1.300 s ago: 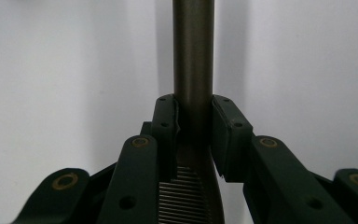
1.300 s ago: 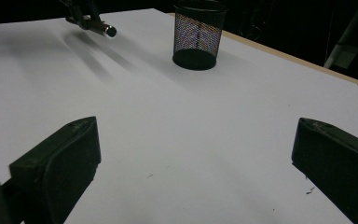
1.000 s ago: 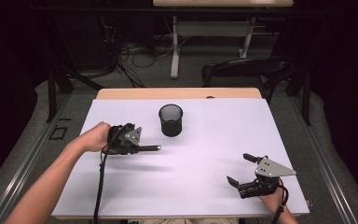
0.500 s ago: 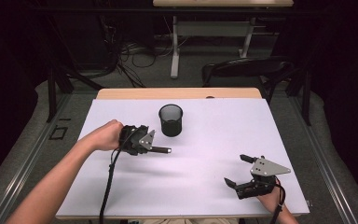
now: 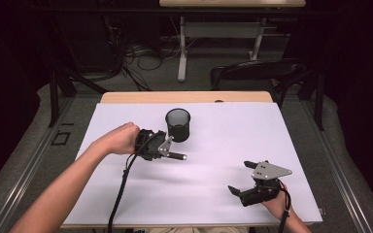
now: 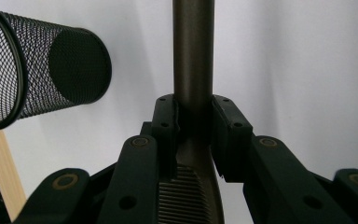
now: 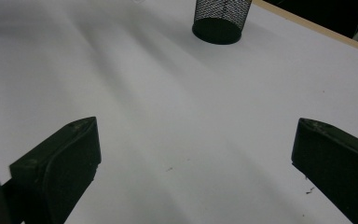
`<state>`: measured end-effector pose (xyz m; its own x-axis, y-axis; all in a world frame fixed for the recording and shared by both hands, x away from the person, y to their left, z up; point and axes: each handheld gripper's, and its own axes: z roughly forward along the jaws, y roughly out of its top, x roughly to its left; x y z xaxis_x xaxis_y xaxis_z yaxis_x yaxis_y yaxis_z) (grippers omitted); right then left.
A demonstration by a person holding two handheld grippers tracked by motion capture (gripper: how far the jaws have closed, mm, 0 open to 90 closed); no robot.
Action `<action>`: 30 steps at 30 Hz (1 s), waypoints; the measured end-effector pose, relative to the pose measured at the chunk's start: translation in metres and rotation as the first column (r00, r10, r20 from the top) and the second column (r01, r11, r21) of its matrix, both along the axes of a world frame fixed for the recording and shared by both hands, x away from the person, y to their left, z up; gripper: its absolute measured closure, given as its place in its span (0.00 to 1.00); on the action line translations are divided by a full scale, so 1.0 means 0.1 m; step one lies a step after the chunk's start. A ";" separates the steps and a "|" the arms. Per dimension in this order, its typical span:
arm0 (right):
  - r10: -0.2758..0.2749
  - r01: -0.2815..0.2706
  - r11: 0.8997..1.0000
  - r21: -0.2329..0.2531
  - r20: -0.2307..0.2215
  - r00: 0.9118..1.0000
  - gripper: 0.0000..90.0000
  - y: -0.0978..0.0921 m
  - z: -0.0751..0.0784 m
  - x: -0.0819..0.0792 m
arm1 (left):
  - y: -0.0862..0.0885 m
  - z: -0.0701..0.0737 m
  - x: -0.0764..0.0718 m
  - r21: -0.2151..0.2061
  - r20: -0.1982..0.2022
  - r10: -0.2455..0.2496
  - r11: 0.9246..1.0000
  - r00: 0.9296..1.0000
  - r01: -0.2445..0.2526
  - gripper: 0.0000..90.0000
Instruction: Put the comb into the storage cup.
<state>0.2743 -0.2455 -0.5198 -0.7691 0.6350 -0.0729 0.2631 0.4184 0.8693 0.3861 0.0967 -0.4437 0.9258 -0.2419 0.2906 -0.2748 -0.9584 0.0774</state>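
My left forearm reaches in from the lower left, and the left gripper is held level above the white table, jaws clamped on a dark pen that sticks out to the right, just in front of the black mesh cup. In the left gripper view, the pen's far end is cut off. My right gripper rests near the table's front right, jaws spread wide around nothing.
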 end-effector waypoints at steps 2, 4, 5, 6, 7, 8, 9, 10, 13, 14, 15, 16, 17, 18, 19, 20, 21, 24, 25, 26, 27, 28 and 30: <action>0.015 -0.015 1.000 -0.024 -0.003 1.000 0.01 0.06 0.03 0.02 | -0.05 0.01 0.00 0.017 0.004 -0.008 1.000 1.000 0.008 0.81; 0.028 -0.028 0.999 -0.044 -0.002 1.000 0.01 0.12 0.06 0.05 | -0.10 0.02 0.00 0.033 0.001 -0.011 0.999 1.000 0.011 0.81; 0.035 -0.035 0.998 -0.049 -0.001 0.999 0.01 0.15 0.07 0.06 | -0.12 0.01 -0.01 0.028 0.006 -0.010 1.000 1.000 0.010 0.81; 0.044 -0.045 0.998 -0.054 -0.005 0.999 0.01 0.18 0.09 0.08 | -0.14 0.02 -0.01 0.036 0.010 -0.015 0.999 1.000 0.015 0.81; 0.051 -0.051 0.997 -0.060 -0.005 0.999 0.01 0.21 0.11 0.10 | -0.16 0.02 -0.01 0.043 0.014 -0.015 0.999 1.000 0.015 0.81; 0.058 -0.058 0.996 -0.065 -0.008 0.998 0.01 0.24 0.12 0.12 | -0.19 0.03 0.00 0.055 0.011 -0.024 0.998 1.000 0.024 0.81; 0.063 -0.064 0.995 -0.071 -0.012 0.998 0.01 0.27 0.14 0.14 | -0.21 0.03 -0.01 0.065 0.014 -0.030 0.998 0.999 0.029 0.81; 0.073 -0.074 0.994 -0.077 -0.019 0.997 0.01 0.30 0.16 0.15 | -0.24 0.03 -0.01 0.074 0.016 -0.035 0.997 0.999 0.034 0.81; 0.096 -0.098 0.991 -0.093 -0.029 0.995 0.00 0.39 0.20 0.21 | -0.31 0.03 -0.03 0.100 0.033 -0.046 0.994 0.998 0.043 0.81; 0.104 -0.107 0.990 -0.093 -0.036 0.994 0.00 0.42 0.21 0.23 | -0.33 0.03 -0.03 0.109 0.037 -0.053 0.993 0.998 0.049 0.81; 0.111 -0.114 0.989 -0.097 -0.035 0.993 0.00 0.45 0.23 0.24 | -0.35 0.03 -0.03 0.116 0.041 -0.059 0.992 0.997 0.053 0.81; 0.119 -0.122 0.987 -0.100 -0.037 0.992 0.00 0.48 0.24 0.26 | -0.37 0.04 -0.03 0.127 0.041 -0.060 0.990 0.997 0.054 0.81; 0.127 -0.131 0.986 -0.102 -0.040 0.991 0.00 0.51 0.25 0.28 | -0.39 0.03 -0.03 0.128 0.042 -0.062 0.990 0.997 0.056 0.81; 0.130 -0.134 0.985 -0.106 -0.044 0.991 0.00 0.54 0.26 0.29 | -0.41 0.03 -0.04 0.138 0.053 -0.074 0.988 0.996 0.066 0.81; 0.139 -0.143 0.984 -0.107 -0.046 0.989 0.00 0.56 0.27 0.31 | -0.43 0.03 -0.04 0.142 0.053 -0.076 0.988 0.996 0.068 0.81; 0.143 -0.148 0.983 -0.111 -0.051 0.988 0.00 0.59 0.28 0.33 | -0.45 0.03 -0.04 0.144 0.055 -0.083 0.987 0.995 0.074 0.81; 0.148 -0.153 0.981 -0.118 -0.053 0.988 0.00 0.61 0.28 0.35 | -0.47 0.03 -0.04 0.147 0.060 -0.090 0.986 0.994 0.080 0.81; 0.160 -0.167 0.978 -0.126 -0.064 0.985 0.01 0.68 0.29 0.41 | -0.53 0.02 -0.05 0.177 0.058 -0.099 0.980 0.993 0.087 0.81; 0.165 -0.173 0.976 -0.130 -0.073 0.984 0.01 0.71 0.29 0.43 | -0.54 0.02 -0.05 0.181 0.063 -0.106 0.979 0.992 0.093 0.81; 0.171 -0.180 0.975 -0.134 -0.075 0.982 0.02 0.73 0.29 0.44 | -0.56 0.02 -0.05 0.187 0.066 -0.109 0.978 0.992 0.095 0.81; 0.175 -0.184 0.973 -0.137 -0.079 0.981 0.02 0.75 0.29 0.46 | -0.57 0.02 -0.05 0.184 0.077 -0.114 0.978 0.990 0.098 0.81; 0.177 -0.188 0.971 -0.146 -0.081 0.981 0.08 0.79 0.29 0.48 | -0.59 0.03 -0.05 0.191 0.073 -0.119 0.976 0.990 0.103 0.81; 0.181 -0.192 0.971 -0.144 -0.082 0.980 0.10 0.81 0.29 0.49 | -0.62 0.03 -0.06 0.192 0.080 -0.126 0.975 0.989 0.108 0.81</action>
<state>0.3237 -0.1640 -0.4904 -0.8793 0.4655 -0.1006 0.2239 0.5904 0.7754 0.3804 0.0346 -0.4408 0.8596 -0.4051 0.3114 -0.3835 -0.9143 -0.1305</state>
